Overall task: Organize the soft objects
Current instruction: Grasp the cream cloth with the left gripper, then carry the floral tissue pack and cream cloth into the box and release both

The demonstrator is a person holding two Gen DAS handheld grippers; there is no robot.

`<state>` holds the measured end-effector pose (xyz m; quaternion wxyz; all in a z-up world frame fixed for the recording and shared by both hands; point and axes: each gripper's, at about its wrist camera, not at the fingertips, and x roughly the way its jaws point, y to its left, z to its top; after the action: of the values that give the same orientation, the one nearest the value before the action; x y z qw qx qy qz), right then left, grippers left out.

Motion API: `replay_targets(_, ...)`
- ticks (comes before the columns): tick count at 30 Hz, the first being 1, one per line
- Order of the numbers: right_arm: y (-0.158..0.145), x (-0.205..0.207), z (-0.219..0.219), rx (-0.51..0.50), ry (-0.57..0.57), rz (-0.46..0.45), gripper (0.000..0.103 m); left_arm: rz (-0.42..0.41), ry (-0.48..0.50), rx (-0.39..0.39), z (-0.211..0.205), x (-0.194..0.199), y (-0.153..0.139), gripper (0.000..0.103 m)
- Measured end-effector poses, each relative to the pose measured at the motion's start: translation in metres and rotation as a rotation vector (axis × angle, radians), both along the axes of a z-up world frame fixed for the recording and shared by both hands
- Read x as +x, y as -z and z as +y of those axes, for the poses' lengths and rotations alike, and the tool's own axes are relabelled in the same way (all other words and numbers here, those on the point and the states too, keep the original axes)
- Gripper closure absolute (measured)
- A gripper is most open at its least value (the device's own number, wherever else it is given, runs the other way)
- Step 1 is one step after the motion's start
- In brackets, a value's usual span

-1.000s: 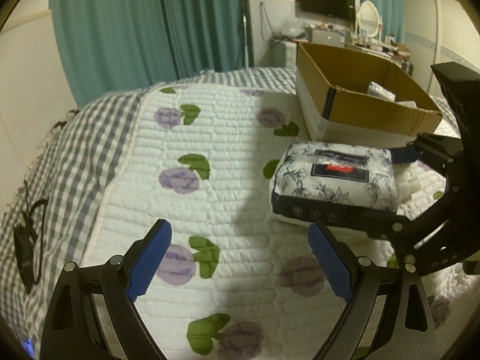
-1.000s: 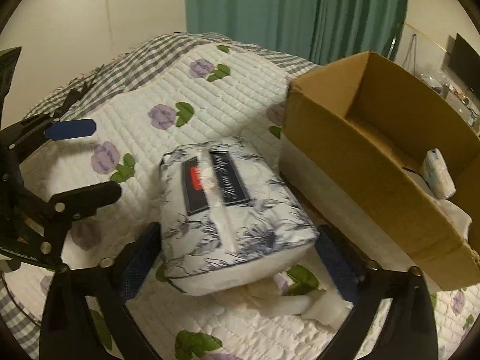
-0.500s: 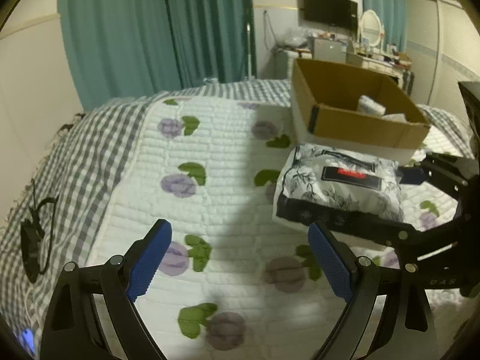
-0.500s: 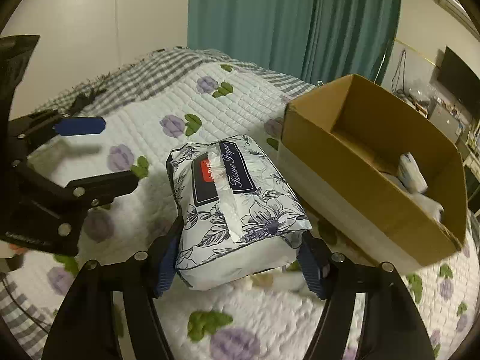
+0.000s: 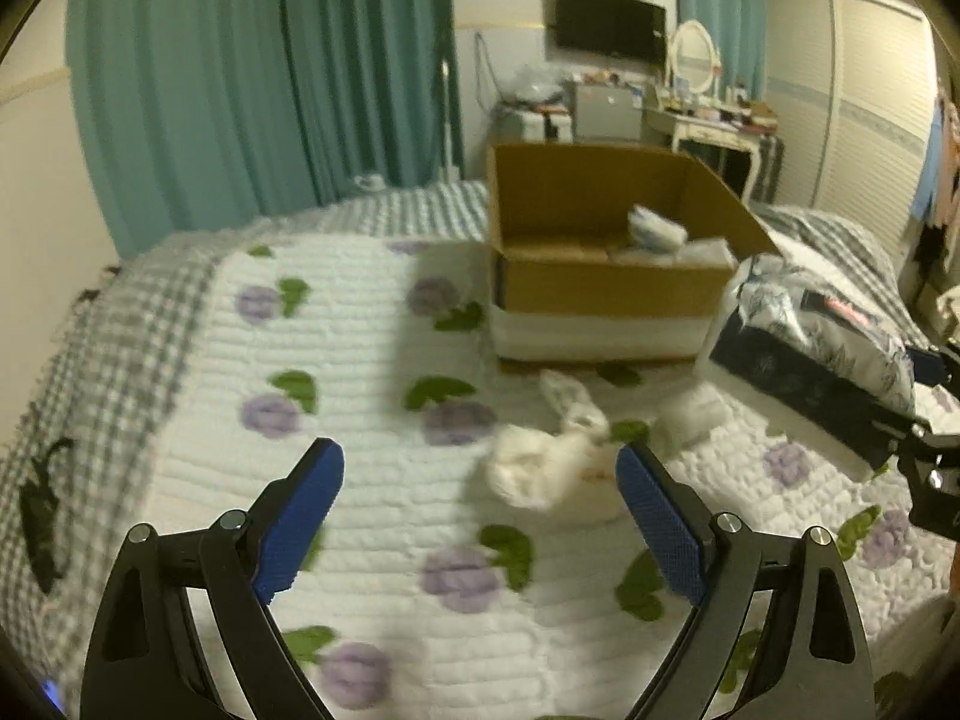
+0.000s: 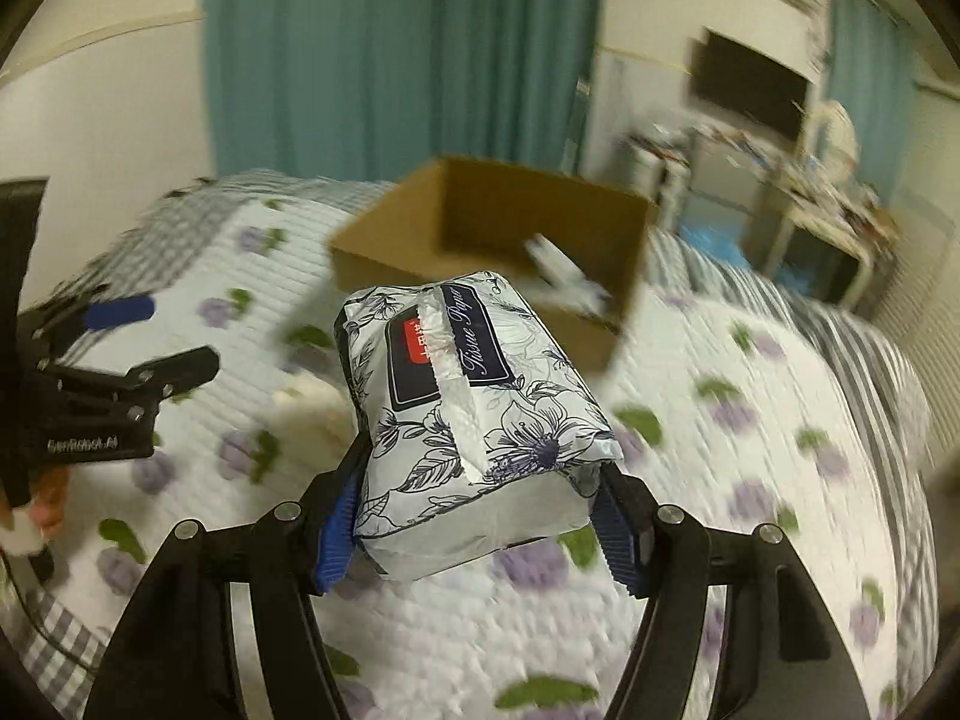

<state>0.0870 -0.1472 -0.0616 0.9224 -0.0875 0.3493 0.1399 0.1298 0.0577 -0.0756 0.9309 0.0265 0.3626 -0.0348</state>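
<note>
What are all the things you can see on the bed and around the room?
tissue pack: one, white with dark blue flowers, held up above the bed in the right gripper
cardboard box: one, brown, open, on the bed
packs in the box: at least two, white, blurred
fluffy soft things: two or three, white, on the quilt in front of the box
quilt: one, white with purple flowers and green leaves
curtains: teal, behind the bed
television: one, black, on the wall
left gripper: black with blue pads, open, holding nothing
right gripper: black with blue pads, shut on the tissue pack
</note>
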Motion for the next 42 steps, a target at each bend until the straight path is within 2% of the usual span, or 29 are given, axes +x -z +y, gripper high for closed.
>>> replay_targets(4, 0.011, 0.008, -0.012, -0.032, 0.099, 0.046, 0.037, 0.065, 0.041, 0.009, -0.022, 0.012, 0.029, 0.010)
replay_targets(8, 0.020, 0.017, -0.009, -0.073, 0.113, 0.074, 0.037, 0.124, 0.052, 0.058, -0.035, 0.030, 0.063, 0.010)
replay_targets(14, 0.027, 0.021, -0.007, -0.073, 0.116, 0.093, 0.037, 0.121, 0.080, 0.092, -0.045, 0.047, 0.082, 0.011)
replay_targets(15, 0.027, 0.022, -0.007, -0.068, 0.117, 0.096, 0.037, 0.122, 0.086, 0.085, -0.046, 0.050, 0.084, 0.015)
replay_targets(16, 0.028, 0.023, -0.008, -0.064, 0.117, 0.099, 0.037, 0.123, 0.094, 0.070, -0.048, 0.052, 0.085, 0.030)
replay_targets(20, 0.029, 0.024, -0.007, -0.068, 0.114, 0.104, 0.037, 0.135, 0.126, 0.040, -0.050, 0.054, 0.090, 0.056)
replay_targets(21, 0.029, 0.024, -0.007, -0.068, 0.114, 0.103, 0.037, 0.133, 0.138, 0.041, -0.051, 0.052, 0.089, 0.067)
replay_targets(24, 0.028, 0.023, -0.009, -0.058, 0.118, 0.097, 0.037, 0.129, 0.153, 0.052, -0.052, 0.040, 0.082, 0.077)
replay_targets(29, 0.021, 0.016, -0.012, -0.041, 0.126, 0.077, 0.037, 0.104, 0.153, 0.052, -0.051, 0.016, 0.060, 0.078)
replay_targets(37, -0.004, -0.006, -0.011, -0.019, 0.124, 0.001, 0.037, -0.031, 0.186, -0.009, -0.050, -0.015, -0.019, 0.078)
replay_targets(42, -0.037, -0.014, -0.014, 0.024, 0.119, -0.069, 0.037, -0.105, 0.209, -0.022, -0.051, -0.015, -0.064, 0.078)
